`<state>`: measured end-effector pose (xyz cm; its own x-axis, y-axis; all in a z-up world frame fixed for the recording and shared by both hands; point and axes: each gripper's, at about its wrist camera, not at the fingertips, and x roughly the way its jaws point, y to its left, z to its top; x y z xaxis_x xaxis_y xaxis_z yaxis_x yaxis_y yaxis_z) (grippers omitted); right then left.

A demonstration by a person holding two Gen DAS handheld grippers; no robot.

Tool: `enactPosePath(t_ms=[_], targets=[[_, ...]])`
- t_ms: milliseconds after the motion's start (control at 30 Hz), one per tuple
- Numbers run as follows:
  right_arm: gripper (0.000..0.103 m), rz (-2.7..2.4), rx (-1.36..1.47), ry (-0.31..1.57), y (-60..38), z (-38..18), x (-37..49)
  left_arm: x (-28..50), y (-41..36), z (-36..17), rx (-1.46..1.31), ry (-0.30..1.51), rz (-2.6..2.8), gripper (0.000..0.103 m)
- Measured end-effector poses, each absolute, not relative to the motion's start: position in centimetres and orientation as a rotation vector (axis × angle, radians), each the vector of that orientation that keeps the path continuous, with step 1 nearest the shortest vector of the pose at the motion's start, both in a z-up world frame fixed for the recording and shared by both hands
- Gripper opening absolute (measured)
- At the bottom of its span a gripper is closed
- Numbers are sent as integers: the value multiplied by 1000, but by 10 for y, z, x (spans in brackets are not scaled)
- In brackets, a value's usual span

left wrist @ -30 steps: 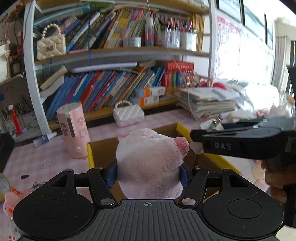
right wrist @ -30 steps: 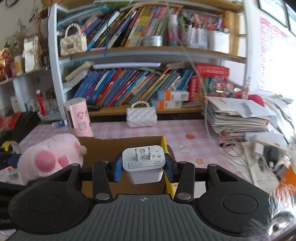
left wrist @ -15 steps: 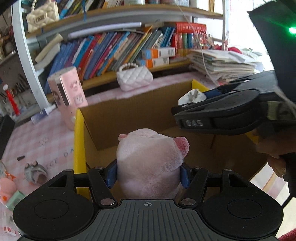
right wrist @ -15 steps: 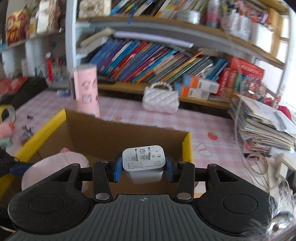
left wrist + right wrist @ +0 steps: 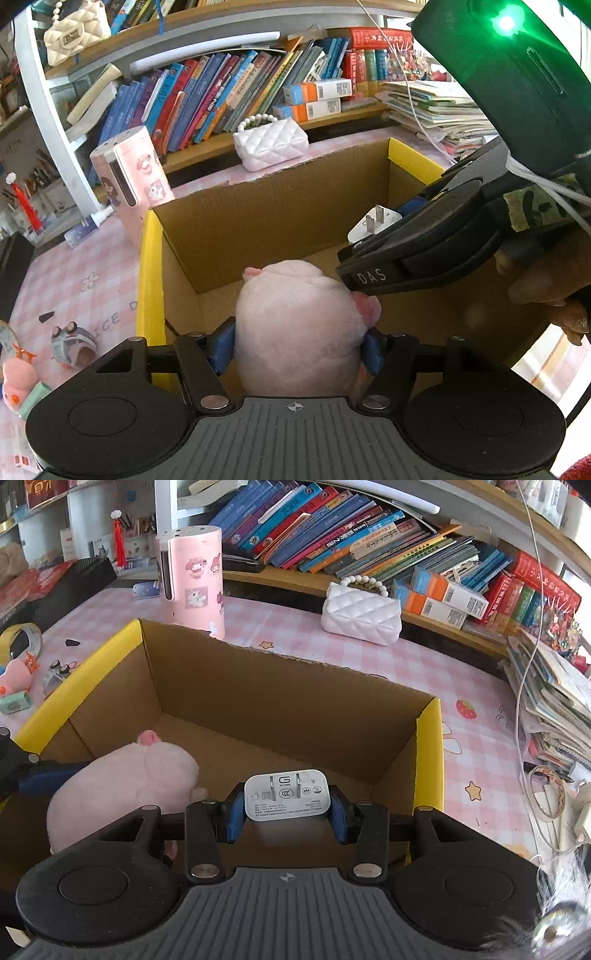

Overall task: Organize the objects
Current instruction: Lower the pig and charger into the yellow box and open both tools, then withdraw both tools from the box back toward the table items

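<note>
My left gripper (image 5: 297,345) is shut on a pink plush pig (image 5: 295,325) and holds it low inside an open cardboard box with yellow edges (image 5: 149,266). My right gripper (image 5: 286,808) is shut on a white plug charger (image 5: 287,799) and holds it over the same box (image 5: 428,738), at its near right side. The right gripper and the charger (image 5: 373,225) also show in the left wrist view, just right of the pig. The pig (image 5: 125,779) and a left fingertip (image 5: 48,775) show at the lower left of the right wrist view.
A pink cylinder with stickers (image 5: 192,579) and a white quilted handbag (image 5: 360,614) stand behind the box on a pink checked tablecloth. Small toys (image 5: 70,343) lie left of the box. Bookshelves (image 5: 221,96) rise behind; a paper stack (image 5: 554,709) lies at the right.
Both grippers have moved forward and down over the box. The pig has gone from above the box's rim to deep inside it. The charger has come over the box's inside.
</note>
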<state>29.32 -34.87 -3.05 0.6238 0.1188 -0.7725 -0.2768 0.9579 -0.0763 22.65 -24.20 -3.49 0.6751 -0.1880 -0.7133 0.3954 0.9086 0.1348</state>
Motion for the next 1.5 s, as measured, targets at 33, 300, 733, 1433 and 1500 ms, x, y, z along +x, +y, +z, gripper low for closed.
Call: enactPosePath(t_ms=[33,300,733,1433,1500], targets=[[42,230,-193,870,-349,-31,293,226,-241,-35,287,767,-328,68],[53,215,-156,745,-355,-14,272,198,-232,-7,262,608,-327,76],[54,43,16,519,-375,34,187,139,-198,34,129,482,-258,83],[58,-115,4,609,-304,-1,63,54,-118,-2,68,599,-198,83],[58,-112,3,628,-293,-6,53,46,-111,-7,78,625,-201,83]])
